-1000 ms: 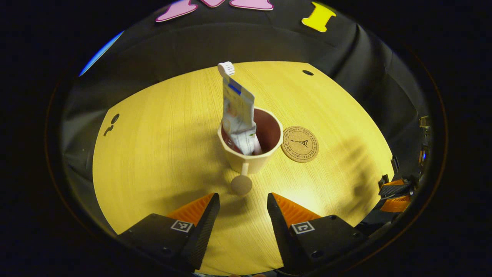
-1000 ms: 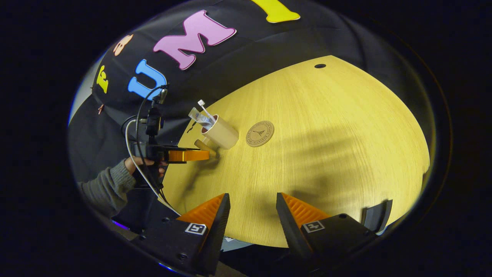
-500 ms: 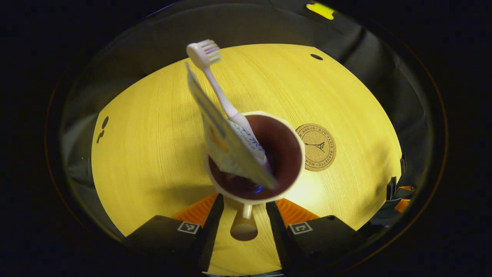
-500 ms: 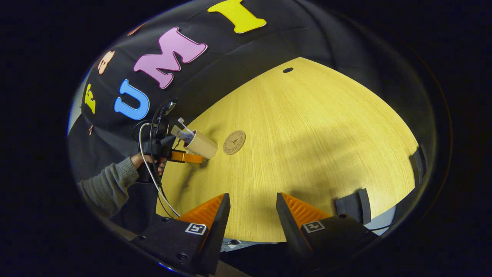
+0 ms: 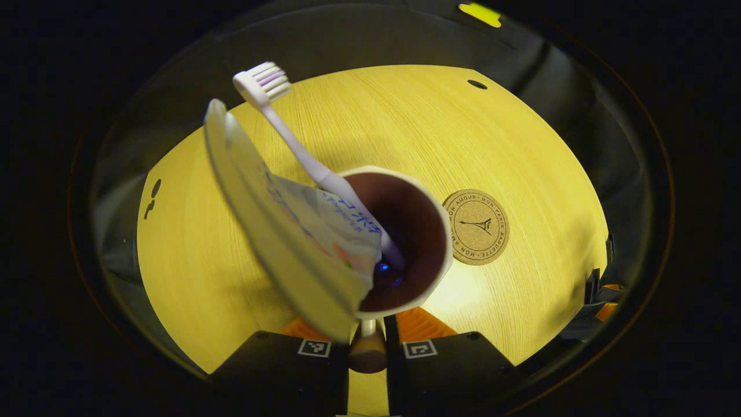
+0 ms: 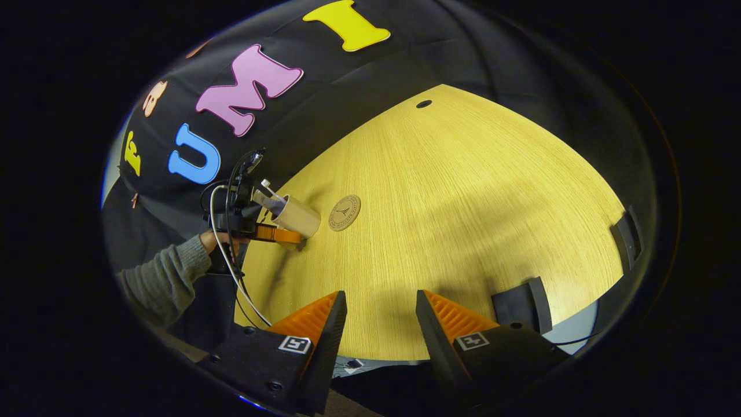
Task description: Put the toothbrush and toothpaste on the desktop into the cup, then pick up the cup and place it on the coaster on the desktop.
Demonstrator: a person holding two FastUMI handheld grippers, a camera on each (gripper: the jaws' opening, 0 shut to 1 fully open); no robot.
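Note:
A beige cup [image 5: 419,226] with a dark red inside holds a white toothbrush [image 5: 295,147] and a toothpaste tube [image 5: 272,231], both leaning out to the left. My left gripper [image 5: 367,347] is shut on the cup's handle [image 5: 367,331], which sticks out toward the camera. A round cork coaster [image 5: 476,227] lies on the wooden desktop [image 5: 231,313] just right of the cup. In the right gripper view the cup [image 6: 296,215], the coaster [image 6: 345,212] and the left gripper [image 6: 278,234] sit at the far left. My right gripper [image 6: 379,324] is open over the desk's near edge, holding nothing.
A person's hand and grey sleeve [image 6: 168,278] hold the left gripper, with cables [image 6: 223,255] hanging from it. Two dark foam pieces [image 6: 524,301] [image 6: 628,237] stand at the desk's right edge. Small holes [image 5: 477,84] mark the desk's far side.
My left gripper moved forward to the cup and shut its fingers on the handle. The toothbrush and tube now lean further left. My right gripper drifted slightly.

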